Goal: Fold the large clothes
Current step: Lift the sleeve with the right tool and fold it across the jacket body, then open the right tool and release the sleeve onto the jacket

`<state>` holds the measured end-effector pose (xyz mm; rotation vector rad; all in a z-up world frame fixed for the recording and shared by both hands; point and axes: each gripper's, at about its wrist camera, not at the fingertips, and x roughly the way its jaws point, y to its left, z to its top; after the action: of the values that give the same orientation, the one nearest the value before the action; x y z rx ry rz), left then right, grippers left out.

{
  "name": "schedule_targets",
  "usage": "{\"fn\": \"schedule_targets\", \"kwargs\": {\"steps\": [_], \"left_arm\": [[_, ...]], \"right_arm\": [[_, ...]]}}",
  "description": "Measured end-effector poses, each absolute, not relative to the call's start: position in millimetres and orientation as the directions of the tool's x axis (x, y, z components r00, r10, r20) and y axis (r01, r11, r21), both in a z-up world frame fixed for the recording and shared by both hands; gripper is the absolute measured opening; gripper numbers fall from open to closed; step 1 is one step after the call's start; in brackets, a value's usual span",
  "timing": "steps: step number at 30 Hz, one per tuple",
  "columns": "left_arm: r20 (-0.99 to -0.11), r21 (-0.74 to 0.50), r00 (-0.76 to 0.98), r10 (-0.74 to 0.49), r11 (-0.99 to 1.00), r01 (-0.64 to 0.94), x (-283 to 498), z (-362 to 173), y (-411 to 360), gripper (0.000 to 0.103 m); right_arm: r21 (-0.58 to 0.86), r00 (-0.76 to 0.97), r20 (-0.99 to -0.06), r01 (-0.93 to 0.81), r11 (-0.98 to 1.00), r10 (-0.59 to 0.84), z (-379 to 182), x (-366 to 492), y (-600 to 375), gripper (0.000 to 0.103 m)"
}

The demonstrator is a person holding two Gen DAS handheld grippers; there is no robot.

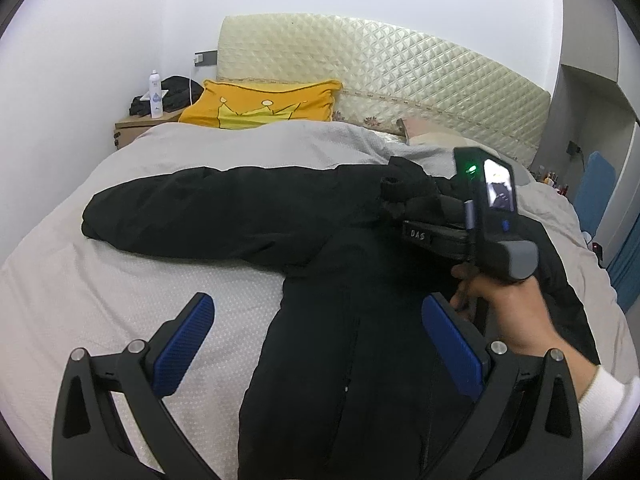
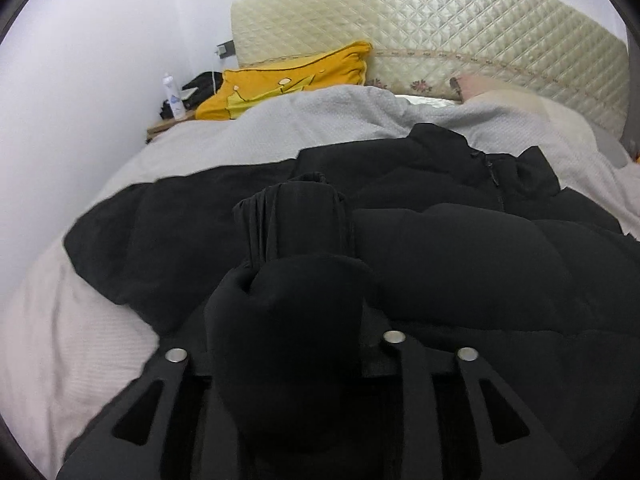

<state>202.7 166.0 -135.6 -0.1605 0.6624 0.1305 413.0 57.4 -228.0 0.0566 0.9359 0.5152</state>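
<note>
Black padded jacket [image 1: 360, 320] spread front-up on the bed [image 1: 120, 280], over a pale grey cover; one sleeve [image 1: 192, 212] lies straight out sideways toward the bedside, collar toward the quilted headboard [image 1: 400, 80]. Left hand-held gripper [image 1: 318, 354] hovers low over the jacket's lower body and side edge, blue pads [image 1: 184, 344] spread wide, nothing between them. Right hand-held gripper [image 2: 288, 304] closed on the other sleeve's cuff [image 2: 288, 280], the bunched ribbed end bulging out ahead of the fingers; this sleeve is carried across the chest. From the left view the right hand [image 1: 504, 312] grips the tool handle above the jacket's middle. Judgement: garment puffy, soft, bulky but light; shell fabric likely slick, so the folds may spring back or slide. Best holds look like seams, cuffs, hem corners, where the fabric is firmer; pinching the mid-panel padding would probably slip. Yellow pillow [image 1: 260, 104] sits well apart, near the headboard.
</note>
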Motion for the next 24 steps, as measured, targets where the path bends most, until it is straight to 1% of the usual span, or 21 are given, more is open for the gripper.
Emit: {"fn": "schedule_targets", "kwargs": {"steps": [2,3,4,7,11,15,19,24], "left_arm": [[-0.621,-0.108,0.781,0.067,0.979,-0.17,203.3,-133.4,165.0,0.103],[-0.62,-0.109,0.782,0.067,0.979,-0.171,202.8,-132.6,164.3,0.103],[-0.617,-0.109,0.783,0.07,0.979,-0.173,202.0,-131.0,164.1,0.103],[-0.608,-0.105,0.79,0.08,0.978,-0.18,198.2,-125.1,161.5,0.103],[-0.609,-0.125,0.79,0.067,0.976,-0.179,195.4,-113.2,156.1,0.103],[-0.594,-0.142,0.803,0.049,0.976,-0.164,184.3,-87.1,144.0,0.103],[-0.564,-0.116,0.825,0.049,0.984,-0.138,163.3,-56.0,124.5,0.103],[-0.549,-0.105,0.835,0.029,0.989,-0.103,141.4,-34.0,104.2,0.103]], "right_arm": [[0.296,0.476,-0.736,-0.413,0.861,0.481,-214.4,407.6,54.2,0.075],[0.303,0.482,-0.723,-0.421,0.855,0.494,-207.0,403.9,52.5,0.079],[0.317,0.498,-0.698,-0.43,0.845,0.515,-194.3,398.7,47.1,0.08],[0.317,0.516,-0.676,-0.44,0.84,0.525,-165.9,387.6,34.8,0.08],[0.271,0.572,-0.657,-0.429,0.862,0.491,-128.3,371.6,12.8,0.08],[0.252,0.63,-0.616,-0.41,0.876,0.473,-85.9,350.8,-14.9,0.08],[0.217,0.697,-0.567,-0.387,0.896,0.439,-40.2,320.1,-47.6,0.081],[0.166,0.766,-0.525,-0.337,0.927,0.372,-1.7,280.5,-87.3,0.082]]}}
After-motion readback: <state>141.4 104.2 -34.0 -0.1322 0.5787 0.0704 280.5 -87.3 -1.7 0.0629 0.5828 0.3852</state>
